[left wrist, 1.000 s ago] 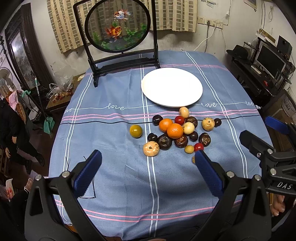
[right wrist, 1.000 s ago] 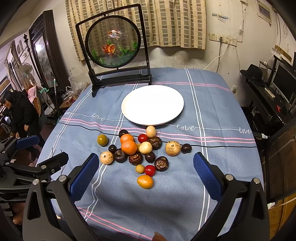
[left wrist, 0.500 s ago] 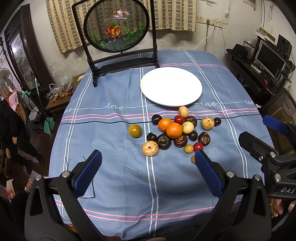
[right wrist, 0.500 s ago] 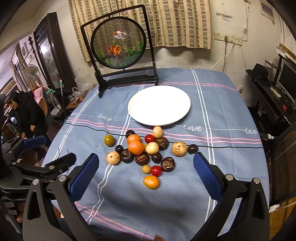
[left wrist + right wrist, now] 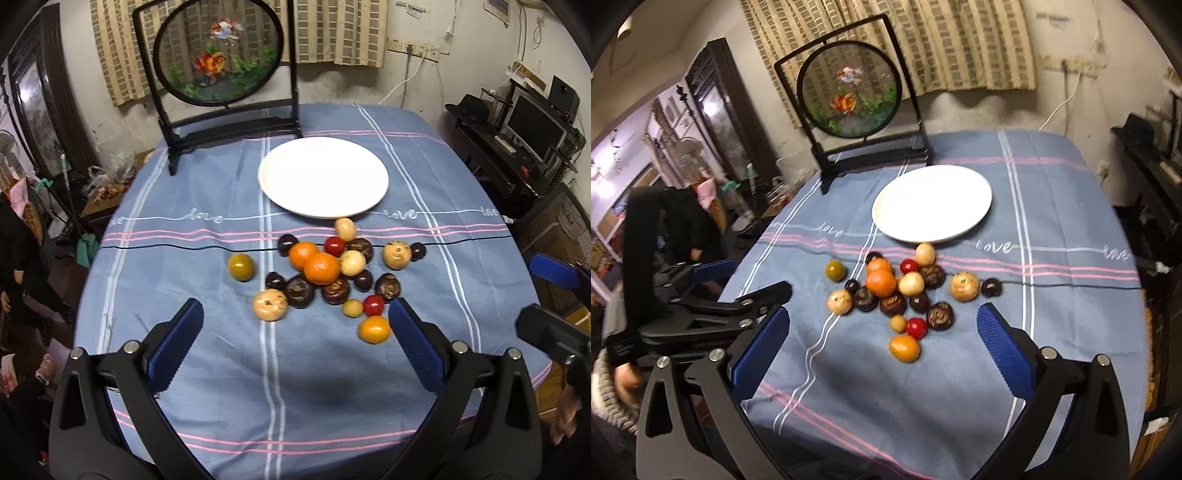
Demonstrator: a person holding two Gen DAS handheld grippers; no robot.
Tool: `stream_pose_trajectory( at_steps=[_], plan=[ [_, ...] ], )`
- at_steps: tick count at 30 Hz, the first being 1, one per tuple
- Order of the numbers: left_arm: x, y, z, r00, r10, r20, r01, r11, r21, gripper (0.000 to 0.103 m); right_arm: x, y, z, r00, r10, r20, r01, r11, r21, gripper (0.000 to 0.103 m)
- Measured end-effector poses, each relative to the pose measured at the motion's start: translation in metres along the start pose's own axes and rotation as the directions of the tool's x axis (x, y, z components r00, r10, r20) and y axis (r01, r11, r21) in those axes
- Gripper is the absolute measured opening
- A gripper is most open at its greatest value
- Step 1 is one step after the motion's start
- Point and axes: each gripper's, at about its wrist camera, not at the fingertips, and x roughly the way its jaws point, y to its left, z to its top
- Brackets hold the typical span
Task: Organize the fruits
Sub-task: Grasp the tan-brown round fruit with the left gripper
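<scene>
A cluster of small fruits lies on the blue striped tablecloth: two oranges (image 5: 320, 267) (image 5: 881, 283), red ones (image 5: 373, 305), dark brown ones (image 5: 299, 292), beige ones (image 5: 270, 304), an olive one (image 5: 241, 266) off to the left and a yellow-orange one (image 5: 374, 329) (image 5: 904, 348) nearest me. A bare white plate (image 5: 323, 176) (image 5: 931, 203) sits just beyond the cluster. My left gripper (image 5: 295, 343) is open and empty, above the cloth short of the fruits. My right gripper (image 5: 882, 350) is open and empty, close to the yellow-orange fruit.
A black-framed round goldfish screen (image 5: 220, 55) (image 5: 849, 92) stands at the table's far edge. The left gripper's body (image 5: 701, 314) shows at the left of the right wrist view. A desk with a monitor (image 5: 535, 122) stands right of the table.
Both grippers have moved forward and lower toward the fruit cluster; the right one has also swung its view leftward. The fruits and plate have not moved.
</scene>
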Motion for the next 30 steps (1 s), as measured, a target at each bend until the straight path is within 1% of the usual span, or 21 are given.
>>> stream_pose_trajectory(
  at_steps=[2, 3, 4, 5, 7, 9, 10, 11, 13, 15, 16, 17, 19, 21, 23, 25, 26, 28, 29, 30],
  plan=[
    [0.007, 0.001, -0.007, 0.998, -0.057, 0.023, 0.057, 0.998, -0.016, 0.101, 0.003, -0.010, -0.001, 0.998, 0.031, -0.052, -0.031, 1.000, -0.004, 0.102],
    [0.011, 0.002, -0.012, 0.997, -0.065, 0.035, 0.066, 0.998, -0.018, 0.101, 0.005, -0.013, -0.001, 0.996, 0.054, -0.074, -0.054, 0.999, -0.004, 0.102],
    [0.018, 0.004, -0.018, 0.998, -0.052, 0.043, 0.053, 0.998, -0.022, 0.101, 0.006, -0.017, -0.003, 0.993, 0.069, -0.097, -0.069, 0.998, -0.001, 0.102],
    [0.025, 0.004, -0.022, 0.999, -0.031, 0.034, 0.032, 0.999, -0.024, 0.101, 0.007, -0.021, -0.004, 0.992, 0.066, -0.111, -0.066, 0.998, 0.002, 0.102],
    [0.053, 0.008, -0.035, 0.999, 0.001, -0.045, -0.002, 1.000, -0.012, 0.101, 0.007, -0.029, -0.006, 0.989, 0.087, -0.118, -0.084, 0.996, 0.026, 0.102],
    [0.078, 0.015, -0.047, 0.994, 0.023, -0.106, -0.026, 0.999, -0.021, 0.101, 0.006, -0.037, -0.006, 0.987, 0.118, -0.106, -0.111, 0.991, 0.073, 0.102],
    [0.089, 0.023, -0.052, 0.991, 0.025, -0.128, -0.030, 0.999, -0.039, 0.101, 0.007, -0.041, -0.005, 0.986, 0.130, -0.101, -0.121, 0.988, 0.094, 0.102],
    [0.099, 0.031, -0.054, 0.989, 0.009, -0.146, -0.018, 0.998, -0.062, 0.099, 0.008, -0.042, -0.005, 0.987, 0.131, -0.093, -0.120, 0.986, 0.116, 0.102],
    [0.120, 0.052, -0.051, 0.984, -0.024, -0.175, 0.005, 0.994, -0.110, 0.097, 0.010, -0.043, -0.004, 0.990, 0.104, -0.091, -0.092, 0.987, 0.133, 0.102],
    [0.135, 0.064, -0.047, 0.985, -0.006, -0.173, -0.011, 0.995, -0.097, 0.093, 0.012, -0.041, -0.005, 0.993, 0.060, -0.100, -0.044, 0.988, 0.149, 0.102],
    [0.145, 0.068, -0.044, 0.984, 0.002, -0.176, -0.016, 0.997, -0.078, 0.088, 0.013, -0.041, -0.006, 0.994, 0.050, -0.097, -0.033, 0.986, 0.165, 0.102],
    [0.152, 0.071, -0.042, 0.983, -0.005, -0.182, -0.007, 0.998, -0.069, 0.082, 0.011, -0.040, -0.007, 0.996, 0.038, -0.082, -0.023, 0.983, 0.184, 0.102],
    [0.169, 0.073, -0.039, 0.981, -0.049, -0.190, 0.043, 0.998, -0.034, 0.077, 0.009, -0.039, -0.010, 0.998, 0.003, -0.066, 0.011, 0.979, 0.202, 0.102],
    [0.178, 0.071, -0.037, 0.980, -0.071, -0.187, 0.072, 0.997, -0.004, 0.077, 0.007, -0.038, -0.012, 0.998, -0.028, -0.055, 0.040, 0.974, 0.222, 0.102],
    [0.189, 0.071, -0.036, 0.972, -0.124, -0.197, 0.128, 0.992, 0.008, 0.077, 0.001, -0.037, -0.016, 0.997, -0.068, -0.043, 0.077, 0.965, 0.249, 0.102],
    [0.197, 0.070, -0.037, 0.969, -0.147, -0.199, 0.153, 0.988, 0.017, 0.075, -0.001, -0.039, -0.018, 0.995, -0.091, -0.037, 0.097, 0.956, 0.275, 0.102],
    [0.201, 0.070, -0.037, 0.968, -0.151, -0.201, 0.159, 0.987, 0.025, 0.071, -0.001, -0.040, -0.019, 0.995, -0.097, -0.033, 0.102, 0.952, 0.289, 0.102],
    [0.205, 0.071, -0.037, 0.969, -0.161, -0.187, 0.170, 0.985, 0.036, 0.069, -0.004, -0.043, -0.020, 0.991, -0.133, -0.026, 0.135, 0.945, 0.298, 0.102],
    [0.204, 0.071, -0.037, 0.970, -0.163, -0.181, 0.173, 0.984, 0.042, 0.064, -0.005, -0.046, -0.018, 0.986, -0.166, -0.022, 0.166, 0.945, 0.283, 0.102],
    [0.203, 0.072, -0.037, 0.968, -0.183, -0.170, 0.193, 0.980, 0.045, 0.060, -0.004, -0.048, -0.016, 0.980, -0.196, -0.019, 0.194, 0.945, 0.264, 0.102]
  ],
)
